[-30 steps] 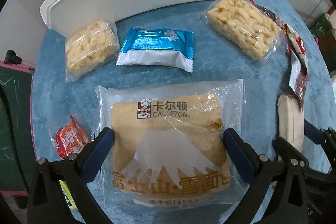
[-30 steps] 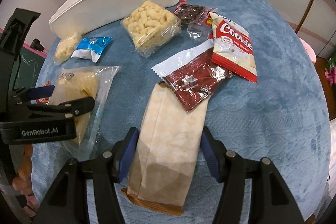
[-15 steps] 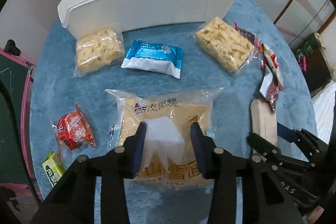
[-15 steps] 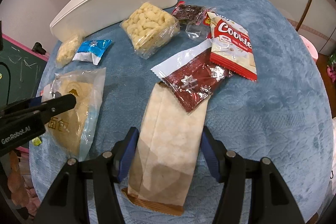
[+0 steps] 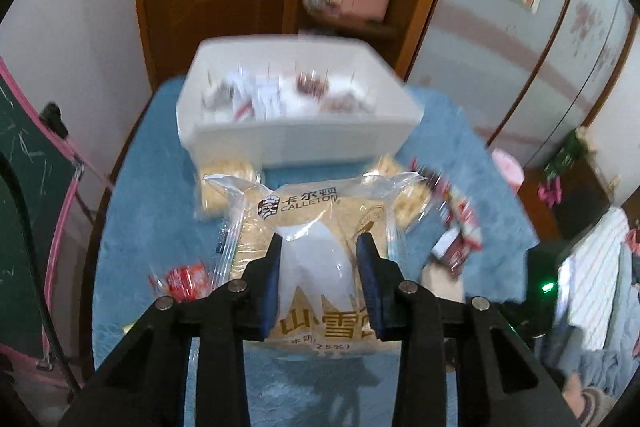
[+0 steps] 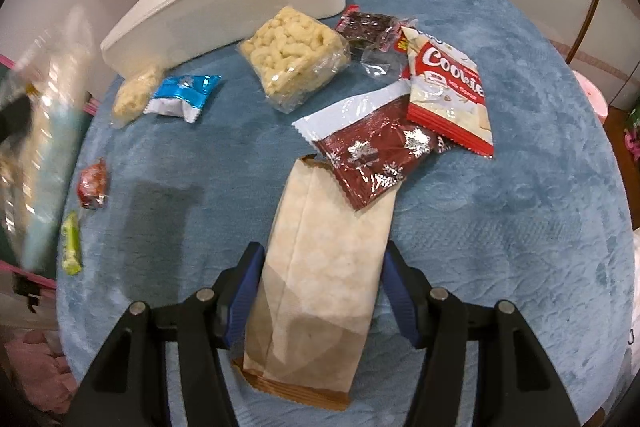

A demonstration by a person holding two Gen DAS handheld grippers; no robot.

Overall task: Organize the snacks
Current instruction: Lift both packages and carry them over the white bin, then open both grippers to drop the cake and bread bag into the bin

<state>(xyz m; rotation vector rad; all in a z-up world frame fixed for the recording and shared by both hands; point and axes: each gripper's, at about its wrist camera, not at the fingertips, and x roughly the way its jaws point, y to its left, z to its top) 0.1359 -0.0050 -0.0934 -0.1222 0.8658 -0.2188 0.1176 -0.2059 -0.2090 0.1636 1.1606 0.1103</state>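
My left gripper [image 5: 319, 247] is shut on a clear Calleton bread bag [image 5: 316, 211] and holds it in the air above the blue table, facing the white bin [image 5: 296, 143], which holds several wrapped snacks. The lifted bag shows blurred at the left edge of the right wrist view [image 6: 36, 155]. My right gripper [image 6: 322, 267] is open, its fingers on either side of a long beige snack pack [image 6: 320, 267] that lies flat on the table.
On the blue cloth lie a puffed-snack bag [image 6: 294, 57], a blue-and-white packet [image 6: 184, 97], a red snowflake pack [image 6: 372, 151], a Cookie pack [image 6: 450, 99], a small red sweet [image 6: 92, 183] and a green sweet [image 6: 71, 243]. The white bin [image 6: 224, 7] stands at the back.
My left gripper has lifted the bread bag off the table and tilted up toward the bin. My right gripper has stayed open around the beige pack.
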